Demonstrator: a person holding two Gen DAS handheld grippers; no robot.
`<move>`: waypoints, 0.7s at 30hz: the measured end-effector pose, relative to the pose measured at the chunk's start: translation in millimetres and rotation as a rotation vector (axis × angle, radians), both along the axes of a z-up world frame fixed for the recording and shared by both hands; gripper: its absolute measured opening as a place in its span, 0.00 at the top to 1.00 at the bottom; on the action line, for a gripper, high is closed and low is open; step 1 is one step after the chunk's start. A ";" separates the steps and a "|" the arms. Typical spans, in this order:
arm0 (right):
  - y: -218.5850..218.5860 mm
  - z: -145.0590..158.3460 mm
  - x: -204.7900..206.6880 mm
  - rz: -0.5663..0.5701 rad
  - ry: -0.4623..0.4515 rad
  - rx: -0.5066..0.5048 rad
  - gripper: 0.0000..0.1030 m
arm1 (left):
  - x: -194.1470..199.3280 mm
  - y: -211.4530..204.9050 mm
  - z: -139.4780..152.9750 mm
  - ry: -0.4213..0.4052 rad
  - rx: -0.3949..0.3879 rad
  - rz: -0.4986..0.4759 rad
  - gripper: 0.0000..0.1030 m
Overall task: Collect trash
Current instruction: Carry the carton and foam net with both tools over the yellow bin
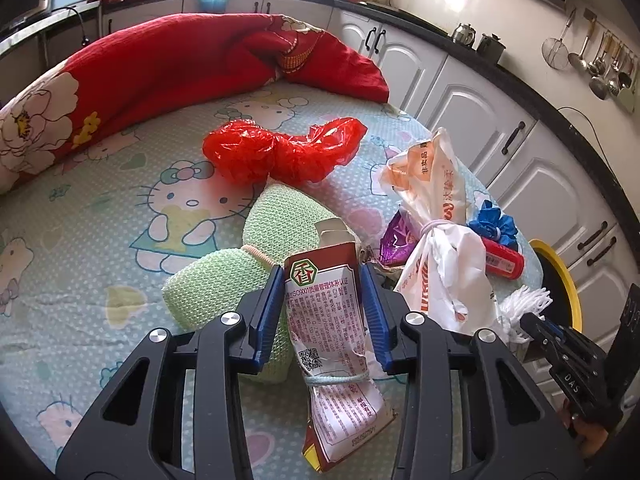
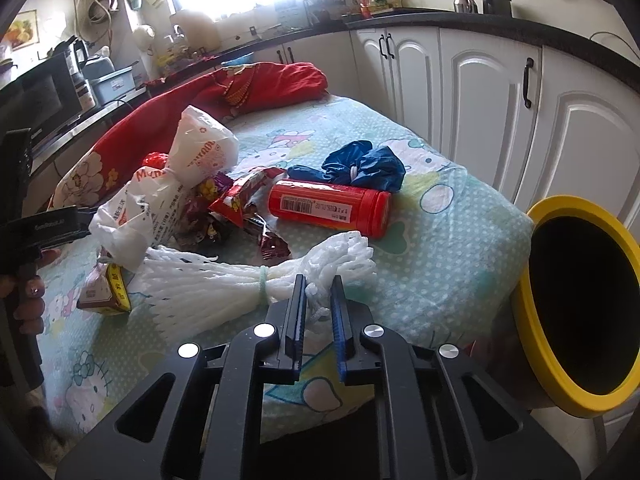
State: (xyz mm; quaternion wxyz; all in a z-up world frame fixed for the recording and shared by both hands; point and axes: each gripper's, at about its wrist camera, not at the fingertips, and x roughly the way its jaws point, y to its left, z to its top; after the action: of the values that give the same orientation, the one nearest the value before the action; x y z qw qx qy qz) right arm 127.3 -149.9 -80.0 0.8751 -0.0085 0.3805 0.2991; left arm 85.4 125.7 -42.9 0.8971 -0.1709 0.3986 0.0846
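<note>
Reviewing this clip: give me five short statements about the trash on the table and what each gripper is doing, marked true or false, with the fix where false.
1. The left gripper has the crumpled red and white carton between its fingers. True.
2. The right gripper is wide open above the red tube. False: it is shut on the white foam net; the red tube lies farther off, untouched.
3. The white foam net is bound with a pale green band. True.
4. The yellow-rimmed bin stands at the table's edge on the right of the right wrist view. True.
5. The blue plastic bag is already in the bin. False: it lies on the tablecloth behind the red tube.
</note>
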 end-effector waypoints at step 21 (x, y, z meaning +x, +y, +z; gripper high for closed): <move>-54.9 60.7 -2.5 -0.067 -0.153 0.052 0.90 | -20.3 -28.0 94.2 -0.240 0.048 -0.037 0.70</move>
State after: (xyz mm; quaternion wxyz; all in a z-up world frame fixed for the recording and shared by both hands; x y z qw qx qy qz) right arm 124.7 -204.8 -19.2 0.9110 0.0040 0.3047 0.2779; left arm 65.1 97.7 51.3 0.9436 -0.1508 0.2894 0.0566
